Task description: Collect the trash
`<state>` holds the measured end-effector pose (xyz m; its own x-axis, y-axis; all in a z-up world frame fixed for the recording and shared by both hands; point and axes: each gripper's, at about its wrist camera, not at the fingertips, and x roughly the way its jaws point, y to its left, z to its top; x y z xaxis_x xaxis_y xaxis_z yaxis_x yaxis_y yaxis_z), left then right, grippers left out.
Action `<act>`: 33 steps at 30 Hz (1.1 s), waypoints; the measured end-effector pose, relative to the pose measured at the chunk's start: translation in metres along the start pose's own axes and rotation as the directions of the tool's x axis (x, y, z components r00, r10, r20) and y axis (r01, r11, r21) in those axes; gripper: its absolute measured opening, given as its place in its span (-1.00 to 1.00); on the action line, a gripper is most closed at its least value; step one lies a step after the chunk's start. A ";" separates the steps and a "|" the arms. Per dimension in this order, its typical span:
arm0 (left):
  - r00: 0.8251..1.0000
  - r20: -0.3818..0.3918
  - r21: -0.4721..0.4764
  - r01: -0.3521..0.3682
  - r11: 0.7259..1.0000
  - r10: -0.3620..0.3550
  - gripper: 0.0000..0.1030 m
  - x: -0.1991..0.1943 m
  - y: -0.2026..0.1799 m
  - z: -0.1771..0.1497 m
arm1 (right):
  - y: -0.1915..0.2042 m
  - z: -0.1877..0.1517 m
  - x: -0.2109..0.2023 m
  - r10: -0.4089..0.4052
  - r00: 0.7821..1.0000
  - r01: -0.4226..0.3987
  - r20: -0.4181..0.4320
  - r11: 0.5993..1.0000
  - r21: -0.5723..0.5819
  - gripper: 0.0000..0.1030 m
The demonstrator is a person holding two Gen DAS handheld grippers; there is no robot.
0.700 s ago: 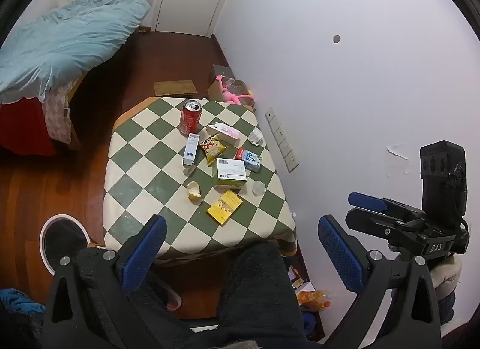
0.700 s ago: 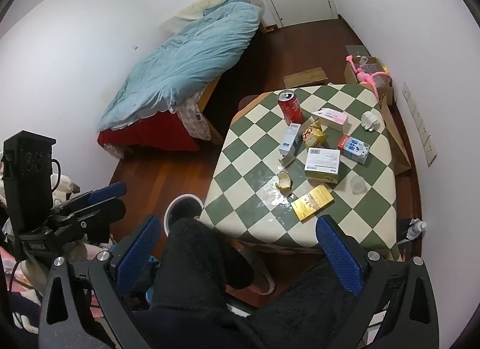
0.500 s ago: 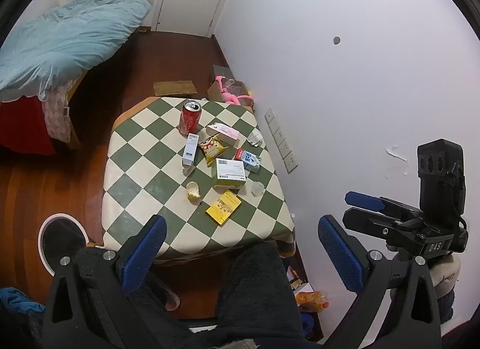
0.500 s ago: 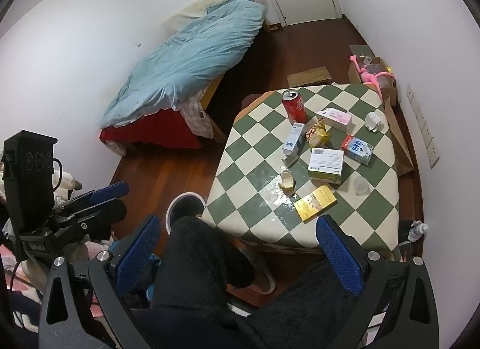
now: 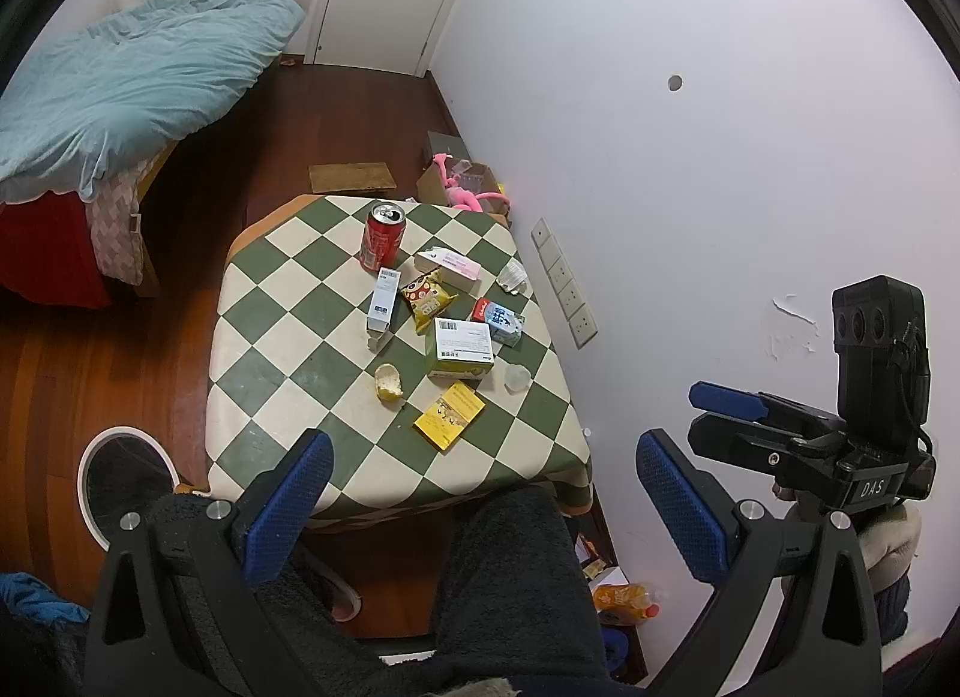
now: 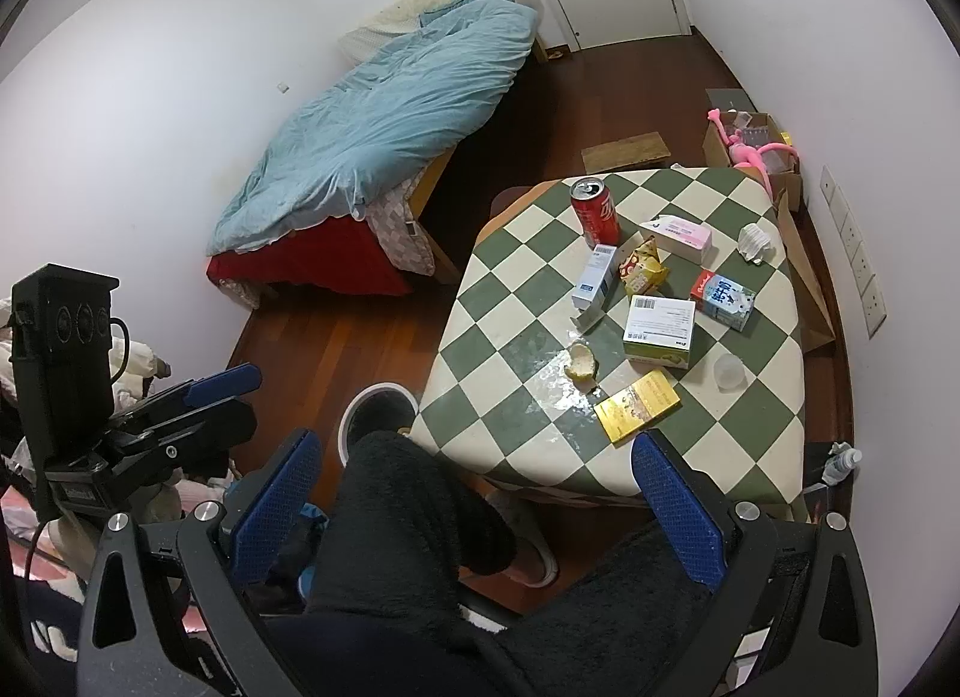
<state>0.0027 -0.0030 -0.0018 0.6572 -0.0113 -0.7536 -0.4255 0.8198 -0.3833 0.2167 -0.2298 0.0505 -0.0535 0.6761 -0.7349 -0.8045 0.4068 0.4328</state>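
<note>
Blue-padded left gripper (image 5: 480, 508) and right gripper (image 6: 474, 508) stay wide apart, empty, slightly nearer the checkered table (image 5: 288, 301); red can (image 5: 383, 241) stands upright.

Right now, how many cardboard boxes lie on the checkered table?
5: a white-blue box near the can, a pink one at the far side, a red-blue one, a green-white one in the middle, a yellow one nearest.
</note>
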 end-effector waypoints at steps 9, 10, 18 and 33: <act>1.000 -0.003 0.009 0.001 1.000 -0.001 1.00 -0.004 0.001 0.002 | 0.000 -0.001 0.000 0.002 1.000 -0.002 0.000 1.000 0.002 1.00; 1.000 -0.001 0.009 0.001 1.000 -0.001 1.00 -0.004 0.001 0.001 | 0.000 -0.001 0.000 0.001 1.000 -0.001 0.001 1.000 0.001 1.00; 1.000 -0.001 0.009 0.000 1.000 0.000 1.00 -0.004 0.001 0.001 | 0.000 -0.001 0.000 0.002 1.000 -0.002 0.000 1.000 0.003 1.00; 1.000 0.004 0.011 -0.004 1.000 0.004 1.00 -0.004 0.004 -0.001 | 0.001 -0.001 0.001 0.004 1.000 -0.004 -0.002 1.000 0.001 1.00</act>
<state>-0.0023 -0.0004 -0.0014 0.6578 -0.0053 -0.7531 -0.4216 0.8261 -0.3740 0.2159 -0.2290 0.0495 -0.0578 0.6765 -0.7342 -0.8040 0.4044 0.4360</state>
